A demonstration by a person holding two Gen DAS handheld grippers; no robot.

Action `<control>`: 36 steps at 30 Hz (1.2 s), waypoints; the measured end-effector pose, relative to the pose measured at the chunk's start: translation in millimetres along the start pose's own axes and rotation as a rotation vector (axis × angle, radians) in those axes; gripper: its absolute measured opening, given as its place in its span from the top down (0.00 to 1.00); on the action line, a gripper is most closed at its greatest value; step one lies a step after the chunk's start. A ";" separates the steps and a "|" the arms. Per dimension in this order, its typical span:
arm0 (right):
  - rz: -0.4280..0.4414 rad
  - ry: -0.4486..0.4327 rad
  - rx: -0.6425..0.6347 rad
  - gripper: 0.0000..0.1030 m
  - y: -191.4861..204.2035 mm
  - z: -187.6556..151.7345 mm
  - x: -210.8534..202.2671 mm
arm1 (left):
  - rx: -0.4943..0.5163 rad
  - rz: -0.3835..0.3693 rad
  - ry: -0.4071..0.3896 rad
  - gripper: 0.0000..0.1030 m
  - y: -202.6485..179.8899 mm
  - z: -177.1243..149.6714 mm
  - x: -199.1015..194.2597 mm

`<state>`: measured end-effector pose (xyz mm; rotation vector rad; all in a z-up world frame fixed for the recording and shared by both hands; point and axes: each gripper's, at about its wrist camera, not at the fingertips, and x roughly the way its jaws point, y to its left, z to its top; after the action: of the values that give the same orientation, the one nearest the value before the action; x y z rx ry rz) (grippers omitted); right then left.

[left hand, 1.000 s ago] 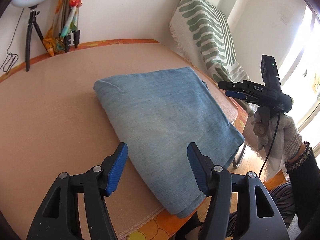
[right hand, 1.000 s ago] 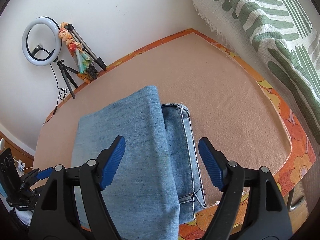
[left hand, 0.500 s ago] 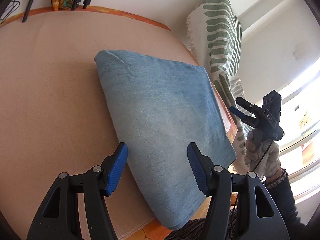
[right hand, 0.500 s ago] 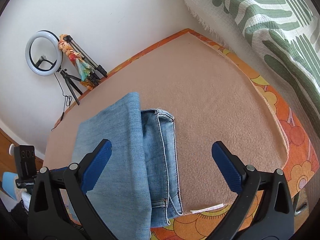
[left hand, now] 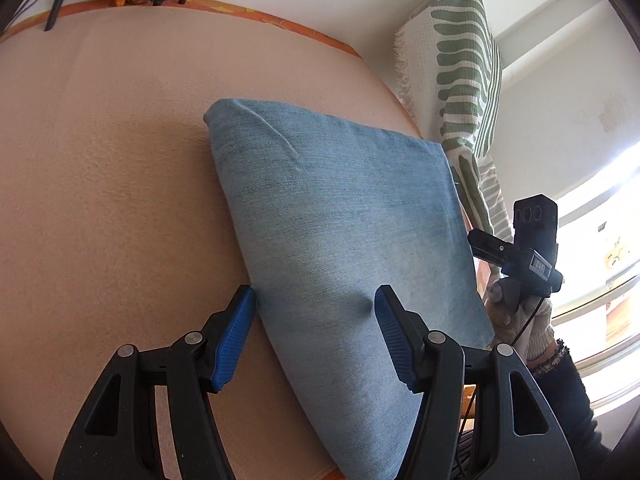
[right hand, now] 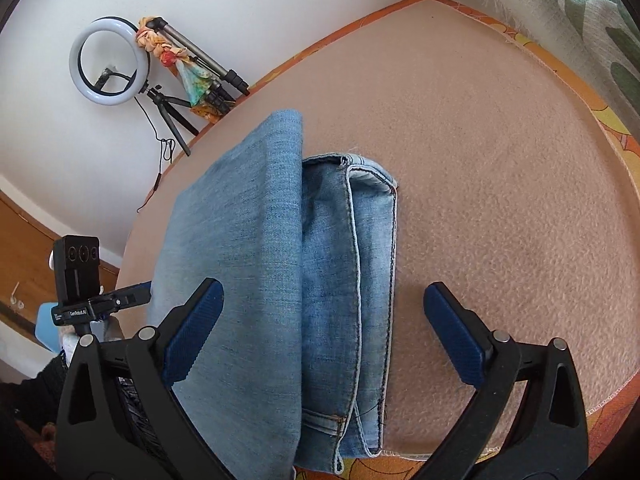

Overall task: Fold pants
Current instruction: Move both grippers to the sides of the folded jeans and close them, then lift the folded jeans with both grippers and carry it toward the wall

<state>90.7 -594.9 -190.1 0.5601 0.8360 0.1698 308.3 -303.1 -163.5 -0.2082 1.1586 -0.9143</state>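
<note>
Near the front edge of the table, the folded pants lie as a compact denim stack, its near end overhanging that edge slightly.

Left gripper: jaws part-open, straddling the left fold edge of the pants; pads not pressing cloth. Right gripper: jaws spread wide, over the seamed right side of the stack, nothing clamped.

Task state, judged: folding looks nearly complete; a final fold or squaring remains.

Risks:
- Overhanging near end could slide off the table if either claw drags the stack toward the person.
- Right jaws may catch only the top layer, since the layers sit stepped on that side; lifting would then peel the stack open.
- Left claw closing on the fold edge alone could bunch the denim.

View differences:
- Right wrist view shows the stepped layers, hem stitching and the waistband end; the left wrist view shows only a smooth top panel.
- Left wrist view shows the gloved hand carrying the right gripper beyond the table's right edge, and a striped green cloth behind.
- Right wrist view alone shows the ring light by the wall.
</note>
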 end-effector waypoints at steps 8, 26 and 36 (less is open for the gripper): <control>0.146 0.010 0.017 0.00 -5.2 1.9 3.4 | 0.003 -0.049 0.025 0.40 -0.1 6.8 10.1; -0.029 0.011 -0.122 0.68 51.8 0.5 16.6 | 0.048 -0.095 -0.008 0.52 -14.2 8.8 24.4; -0.174 -0.039 -0.186 0.77 94.0 -2.0 -8.3 | 0.109 -0.094 -0.071 0.76 -30.8 4.1 -1.7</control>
<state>90.5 -517.8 -135.6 0.3141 0.8175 0.0763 295.9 -322.7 -142.7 -0.2065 1.0375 -1.0416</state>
